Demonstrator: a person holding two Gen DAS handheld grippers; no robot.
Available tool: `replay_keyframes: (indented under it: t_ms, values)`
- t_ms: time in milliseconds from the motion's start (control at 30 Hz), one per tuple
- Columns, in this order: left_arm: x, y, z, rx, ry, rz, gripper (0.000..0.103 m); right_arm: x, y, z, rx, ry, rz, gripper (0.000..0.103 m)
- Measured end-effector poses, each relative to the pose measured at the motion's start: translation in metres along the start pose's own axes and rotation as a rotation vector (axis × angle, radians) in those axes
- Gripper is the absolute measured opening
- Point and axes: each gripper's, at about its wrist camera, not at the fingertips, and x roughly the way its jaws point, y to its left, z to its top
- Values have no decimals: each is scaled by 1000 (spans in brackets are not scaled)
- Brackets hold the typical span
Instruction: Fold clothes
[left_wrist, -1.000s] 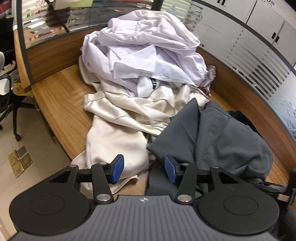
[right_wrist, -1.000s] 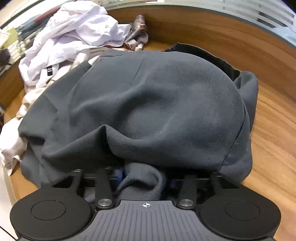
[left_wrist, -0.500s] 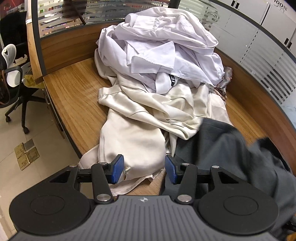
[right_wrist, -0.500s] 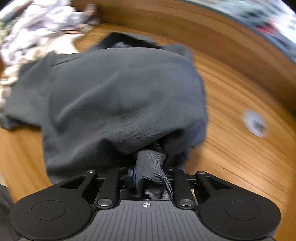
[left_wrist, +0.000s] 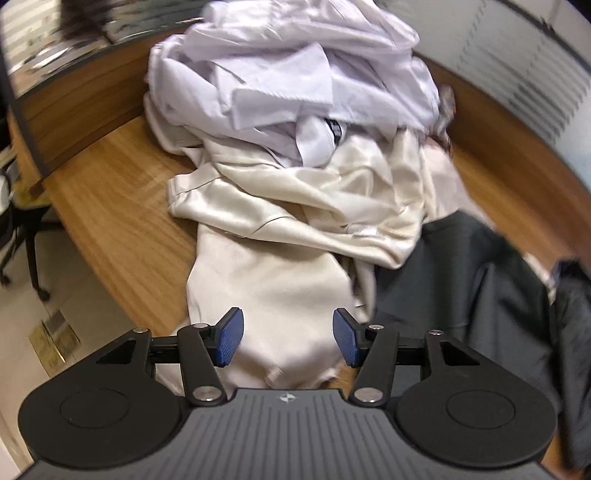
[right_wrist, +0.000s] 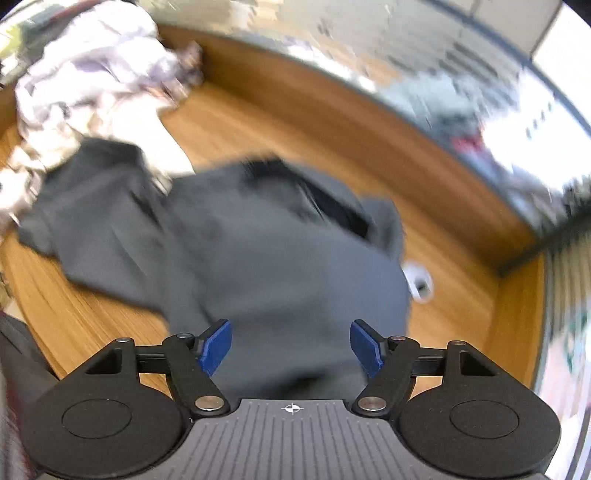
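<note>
In the left wrist view, the folding is looking barely begun; nothing on the bench (left_wrist: 110, 206) is lying in a neat fold; the white shirts (left_wrist: 295, 70) are sitting heaped and crumpled at the far end, thin and crisp-looking, with the cream garment (left_wrist: 280, 236) sprawling just in front of that heap, satiny and softly creased, its hem hanging over the wooden edge; the left gripper (left_wrist: 288, 341) is hovering above that hem with its blue ribbed pads spreading wider, nothing pinched between them.

In the right wrist view, much blurred, the grey garment (right_wrist: 277, 266) is lying rumpled beside the heap, a heavier, matte twill with a dark opening at its top; the right gripper (right_wrist: 291, 347) is opening over it, jaws wide and empty; I judge every piece is waiting to be flattened and folded.
</note>
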Motion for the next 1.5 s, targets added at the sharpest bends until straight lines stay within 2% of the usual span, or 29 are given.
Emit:
replay_keyframes:
  t_ms: [167, 267, 333, 467, 533, 700, 767, 800, 900, 1033, 1167, 1267, 1367, 1500]
  values:
    - [40, 19, 14, 92, 21, -55, 61, 2, 70, 71, 6, -211, 152, 74]
    - [65, 33, 27, 133, 44, -105, 63, 33, 123, 113, 43, -282, 243, 76]
    - [76, 40, 39, 168, 39, -136, 68, 62, 161, 138, 65, -295, 294, 78]
    - [95, 43, 58, 247, -1, -164, 71, 136, 242, 185, 52, -267, 381, 78]
    - [104, 44, 70, 252, -10, -165, 71, 176, 276, 202, 43, -215, 406, 78]
    - [123, 55, 106, 193, -29, -142, 71, 251, 339, 238, -33, -121, 350, 77]
    - [132, 57, 123, 205, -39, -138, 71, 269, 346, 248, -32, -89, 322, 77]
    - [137, 57, 131, 224, -48, -137, 71, 276, 349, 255, -23, -87, 311, 82]
    - [155, 61, 160, 202, -45, -148, 72, 289, 357, 277, -42, -115, 278, 83]
    - [176, 60, 194, 105, -27, -140, 71, 304, 360, 301, -53, -157, 254, 83]
    - [193, 50, 221, 48, -27, -138, 71, 316, 360, 319, -58, -207, 209, 83]
    - [201, 41, 237, 102, -18, -145, 71, 323, 354, 330, -30, -216, 195, 83]
    - [211, 36, 259, 147, 27, -167, 71, 331, 344, 343, 25, -181, 210, 83]
    - [226, 26, 284, 168, 20, -192, 70, 342, 333, 364, 47, -155, 213, 83]
